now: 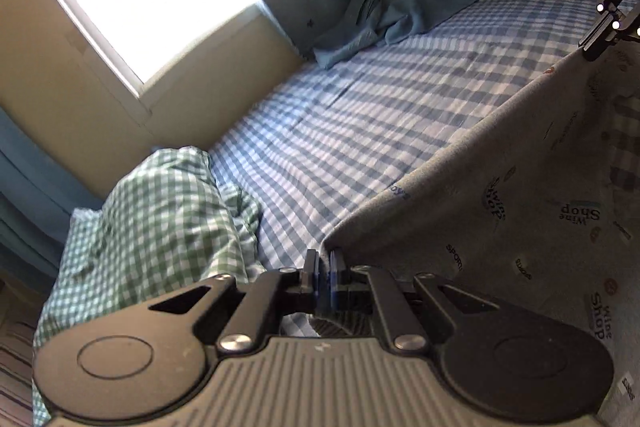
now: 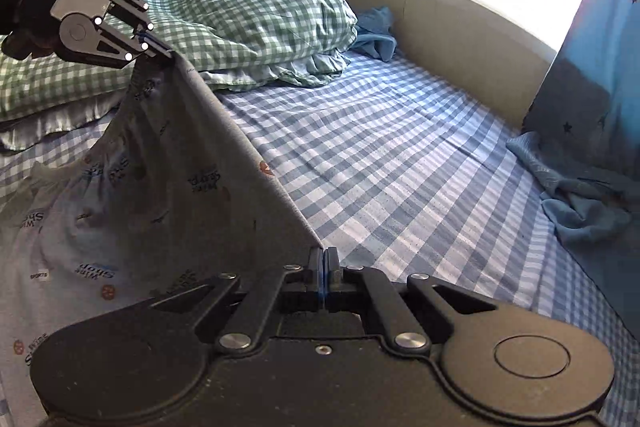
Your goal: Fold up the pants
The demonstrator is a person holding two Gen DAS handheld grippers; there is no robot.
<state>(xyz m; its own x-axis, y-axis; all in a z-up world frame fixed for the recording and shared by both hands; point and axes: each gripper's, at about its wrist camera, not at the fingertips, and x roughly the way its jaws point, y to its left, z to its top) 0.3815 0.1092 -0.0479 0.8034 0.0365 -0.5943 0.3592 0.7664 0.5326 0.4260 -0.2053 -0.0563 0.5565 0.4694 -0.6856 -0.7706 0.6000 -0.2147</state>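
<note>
A: The checked bed sheet [image 2: 400, 163] lies bare out to the wall, open between pillow [image 2: 240, 23] and blue cloth [image 2: 580, 203].

B: The grey printed pants [image 2: 172, 163] hang taut between both tools, lower part draped on the sheet.

A: The left gripper [image 1: 325, 261] and right gripper [image 2: 324, 255] each pinch the top edge; the prints are blurred.

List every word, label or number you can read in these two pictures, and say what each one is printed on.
"Wine Shop": printed many times on the grey pants, upside down in the left wrist view.
"SPORTS": small print on the pants, also repeated.
Other small marks and round badges on the pants: too small or blurred to read.
Sheet, pillow, curtain, grippers: no text.
</note>
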